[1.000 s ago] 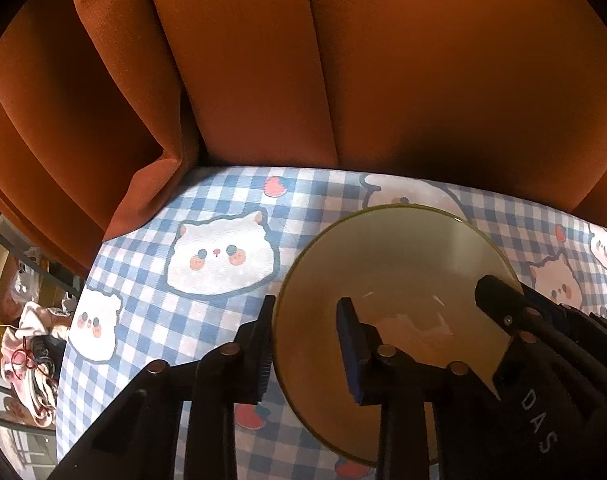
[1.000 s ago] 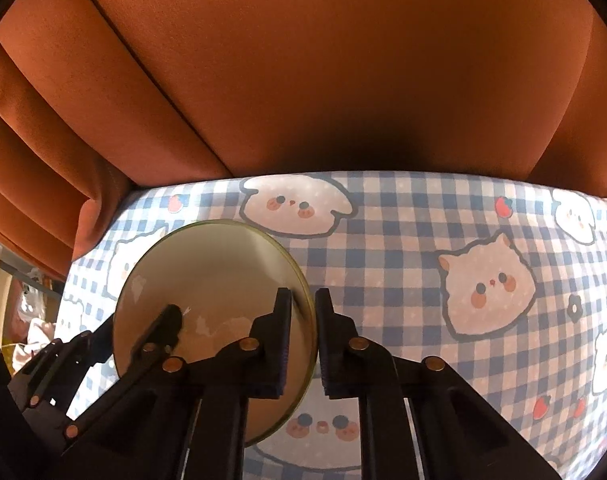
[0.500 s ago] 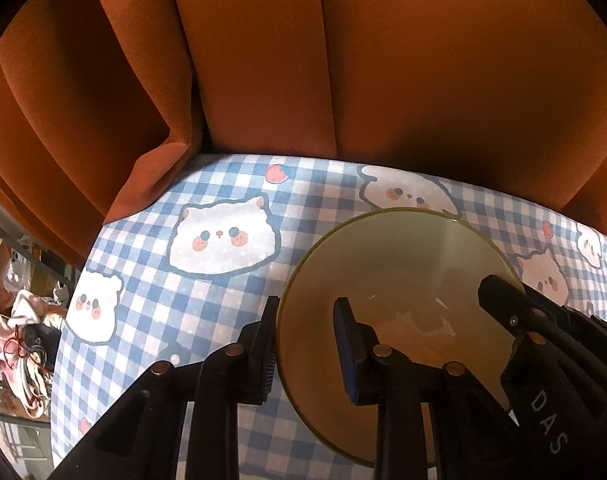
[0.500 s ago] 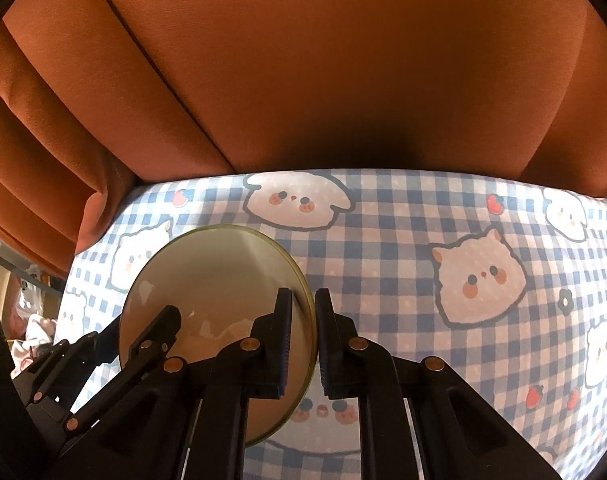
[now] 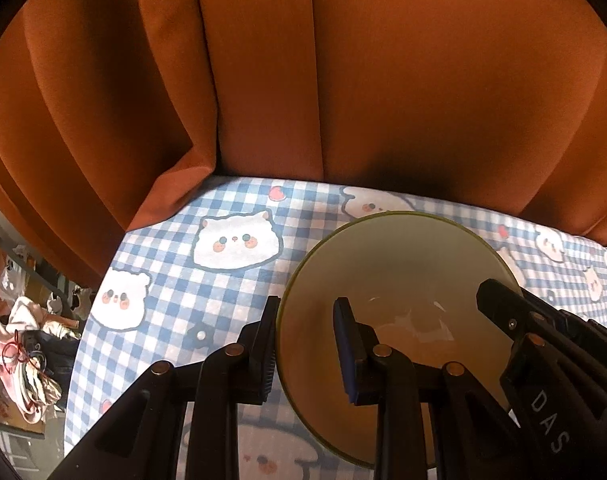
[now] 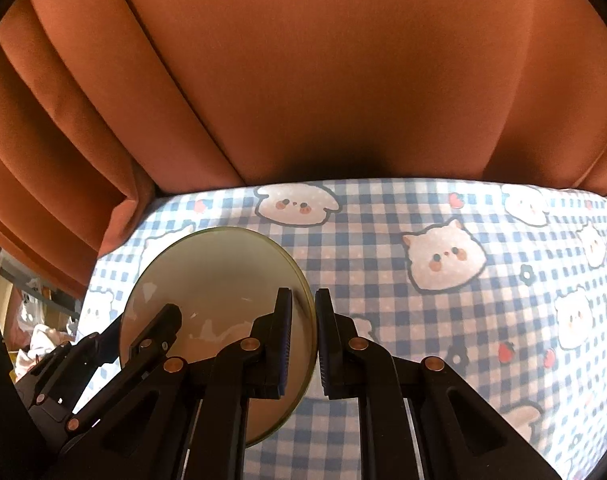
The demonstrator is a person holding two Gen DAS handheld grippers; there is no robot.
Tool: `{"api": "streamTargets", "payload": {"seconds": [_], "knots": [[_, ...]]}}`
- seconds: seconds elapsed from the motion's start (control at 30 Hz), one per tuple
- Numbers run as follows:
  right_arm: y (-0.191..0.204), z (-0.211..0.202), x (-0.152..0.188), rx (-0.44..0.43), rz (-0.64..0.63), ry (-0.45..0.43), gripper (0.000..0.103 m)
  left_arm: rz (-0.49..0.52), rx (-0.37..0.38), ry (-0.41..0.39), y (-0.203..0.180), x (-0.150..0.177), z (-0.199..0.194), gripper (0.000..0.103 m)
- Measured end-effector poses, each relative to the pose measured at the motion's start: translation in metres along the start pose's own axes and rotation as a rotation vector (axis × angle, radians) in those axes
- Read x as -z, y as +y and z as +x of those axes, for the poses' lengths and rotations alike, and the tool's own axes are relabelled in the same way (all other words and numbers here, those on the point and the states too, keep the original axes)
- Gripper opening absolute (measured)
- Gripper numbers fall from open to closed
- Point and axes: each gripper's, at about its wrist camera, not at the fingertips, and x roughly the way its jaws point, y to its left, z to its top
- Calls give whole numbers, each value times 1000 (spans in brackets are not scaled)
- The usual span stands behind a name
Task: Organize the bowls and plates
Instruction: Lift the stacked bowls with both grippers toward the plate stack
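Gripping opposite edges of a pale, olive-rimmed bowl (image 5: 399,280), two handheld grippers hold it over a blue checked tablecloth (image 6: 383,248) printed with cartoon animal faces. The right gripper (image 6: 303,336) is pinched nearly closed on the bowl's right rim; the left gripper (image 5: 307,344) straddles the left rim, jaws partly apart, outer pad at the wall. Rust-orange curtains (image 5: 343,80) hang behind the table.
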Motion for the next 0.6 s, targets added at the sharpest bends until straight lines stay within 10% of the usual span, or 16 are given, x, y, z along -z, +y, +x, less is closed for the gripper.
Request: {"api": "streamTargets", "payload": {"seconds": [0.6], "knots": [[16, -109, 65, 79, 27, -83, 15, 53, 99, -61, 16, 57, -97, 25]]}}
